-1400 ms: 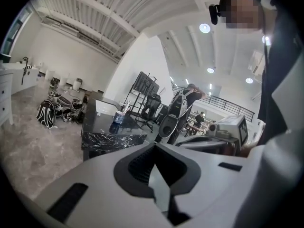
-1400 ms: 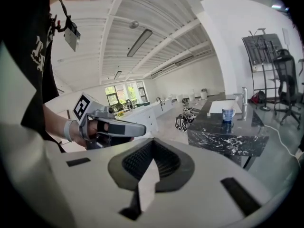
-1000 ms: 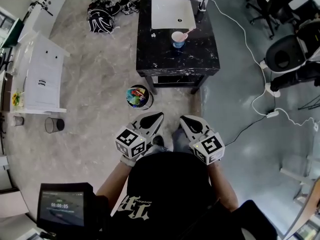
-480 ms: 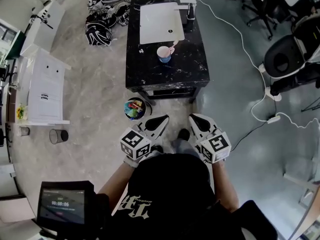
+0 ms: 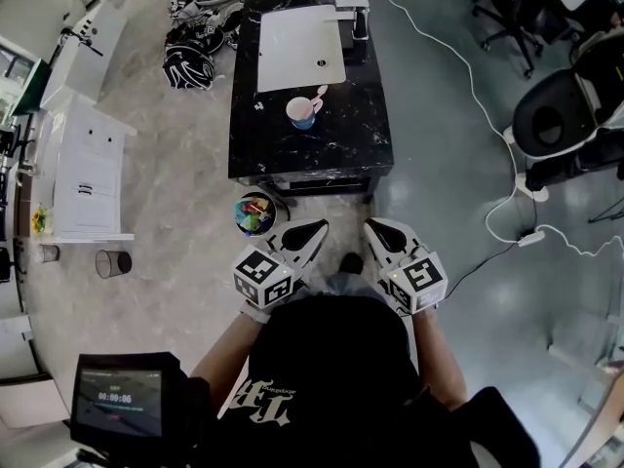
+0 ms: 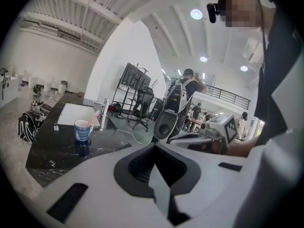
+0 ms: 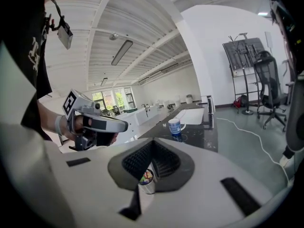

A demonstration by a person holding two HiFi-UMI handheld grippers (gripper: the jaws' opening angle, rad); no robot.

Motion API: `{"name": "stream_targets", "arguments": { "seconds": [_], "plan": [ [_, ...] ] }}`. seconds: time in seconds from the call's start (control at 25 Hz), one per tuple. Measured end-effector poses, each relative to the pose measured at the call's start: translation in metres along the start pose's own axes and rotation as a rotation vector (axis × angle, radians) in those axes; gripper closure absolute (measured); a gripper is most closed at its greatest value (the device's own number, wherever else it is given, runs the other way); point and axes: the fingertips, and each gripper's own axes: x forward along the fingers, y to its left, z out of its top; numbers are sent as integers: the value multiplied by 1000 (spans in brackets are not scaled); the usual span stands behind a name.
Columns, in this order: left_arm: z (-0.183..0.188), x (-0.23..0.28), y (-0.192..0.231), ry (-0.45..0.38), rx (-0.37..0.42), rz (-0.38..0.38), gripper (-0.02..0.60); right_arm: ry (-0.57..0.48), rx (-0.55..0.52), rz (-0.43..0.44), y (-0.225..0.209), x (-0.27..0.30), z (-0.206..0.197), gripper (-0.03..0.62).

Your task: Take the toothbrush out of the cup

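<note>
You neared the black table (image 5: 336,149), where the cup (image 5: 301,113) held the toothbrush (image 5: 320,95) beside a white basin (image 5: 297,49); left gripper (image 5: 314,227) and right gripper (image 5: 372,226) were closed, empty.

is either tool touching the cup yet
No, the head view shows the left tool and right tool held near the person's body, well short of the cup on the black table.

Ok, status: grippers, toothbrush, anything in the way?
Left gripper and right gripper shut, empty, short of the table. Toothbrush leans in the cup, untouched. Bin on the floor before the table, beside the left gripper.
</note>
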Motion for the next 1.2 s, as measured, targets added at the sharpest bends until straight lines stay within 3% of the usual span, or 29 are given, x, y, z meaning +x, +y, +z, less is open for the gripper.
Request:
{"name": "stream_targets", "arguments": {
  "seconds": [0.36, 0.68, 1.2],
  "plan": [
    [1, 41, -17, 37, 28, -46, 577, -18, -4, -40, -40, -18, 3, 606],
    [10, 53, -29, 57, 54, -83, 577, -13, 50, -73, -42, -32, -3, 606],
    [-1, 47, -36, 51, 48, -79, 577, -15, 18, -65, -42, -39, -8, 606]
  ]
}}
